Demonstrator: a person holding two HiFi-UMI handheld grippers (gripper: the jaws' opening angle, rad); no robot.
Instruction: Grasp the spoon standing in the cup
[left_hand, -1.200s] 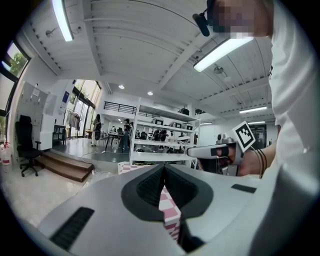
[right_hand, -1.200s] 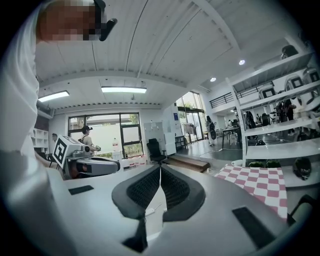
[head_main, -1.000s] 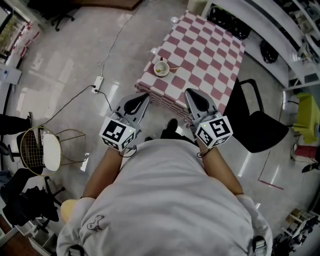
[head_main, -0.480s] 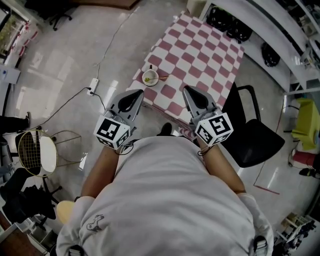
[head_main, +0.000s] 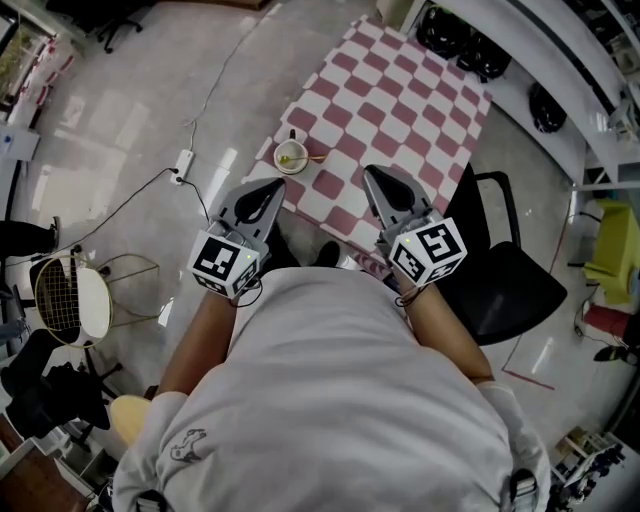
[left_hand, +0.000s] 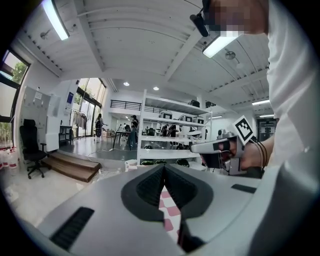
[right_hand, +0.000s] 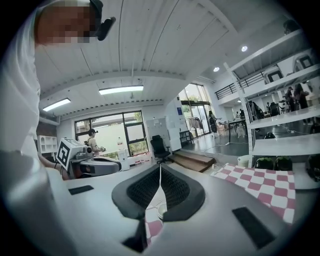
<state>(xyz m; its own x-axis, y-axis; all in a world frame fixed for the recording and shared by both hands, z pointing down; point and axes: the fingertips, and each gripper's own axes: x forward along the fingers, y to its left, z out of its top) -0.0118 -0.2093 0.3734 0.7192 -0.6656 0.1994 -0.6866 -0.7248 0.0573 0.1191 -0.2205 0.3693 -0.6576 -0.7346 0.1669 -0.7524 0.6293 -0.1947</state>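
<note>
We see the small white round cup (head_main: 291, 155) on the near-left corner of the table with the pink-and-white checked cloth (head_main: 400, 100). The thin light-coloured spoon (head_main: 314, 158) sits in the cup, its handle leaning out over the rim to the right.

The grey left gripper (head_main: 276, 188) is held out in front of the person's white shirt (head_main: 340, 400). Its tip is at the table's near-left edge and points towards the cup, apart from it; the cup lies just farther on. In the left gripper view its dark ribbed pads (left_hand: 150, 187) meet at the tips, closed with nothing between them, and only checked cloth shows through the gap below.

The grey right gripper (head_main: 376, 178) reaches over the near edge of the table, well to the right of the cup. In the right gripper view its jaws are likewise pressed together at the tips and hold nothing.

Each gripper carries a cube with black-and-white square markers, the left (head_main: 225, 263) and the right (head_main: 428, 250).

A black office chair (head_main: 510, 280) stands near the table's right side. On the pale glossy floor (head_main: 120, 120) to the left lie a white power strip (head_main: 183, 160) and, nearer, a wire-frame chair (head_main: 80, 295).
</note>
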